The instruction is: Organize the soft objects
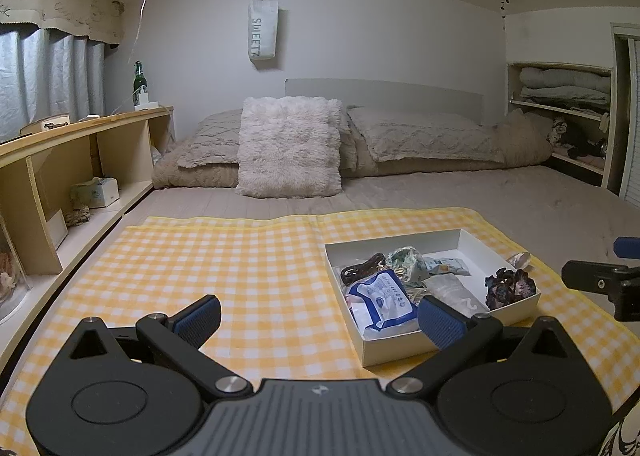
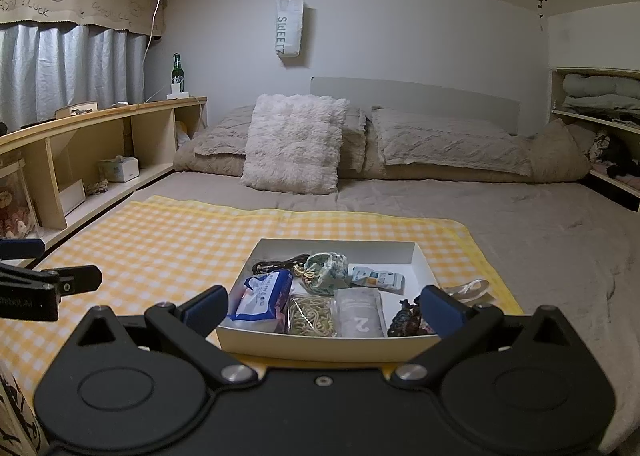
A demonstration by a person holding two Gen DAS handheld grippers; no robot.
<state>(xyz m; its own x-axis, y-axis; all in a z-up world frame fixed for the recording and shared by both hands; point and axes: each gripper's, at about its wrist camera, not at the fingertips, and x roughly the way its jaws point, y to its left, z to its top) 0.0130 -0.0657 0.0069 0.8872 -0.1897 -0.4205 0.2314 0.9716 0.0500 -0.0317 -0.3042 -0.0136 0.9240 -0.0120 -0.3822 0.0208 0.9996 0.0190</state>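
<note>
Bedroom setting: a yellow gingham cloth [image 2: 168,240] spread over the bed, with a shallow white cardboard box [image 2: 320,340] on it holding the soft things – a blue wipes pack [image 2: 266,296], a floral pouch [image 2: 326,266], a grey sachet [image 2: 360,316] and a dark scrunchie [image 2: 406,320]. Both the left gripper [image 1: 320,320] and the right gripper [image 2: 324,312] hover with fingers wide apart, holding nothing. The items overlap closely, so a pinch could catch two at once; the light box may slide or tip on the soft bedding if nudged
</note>
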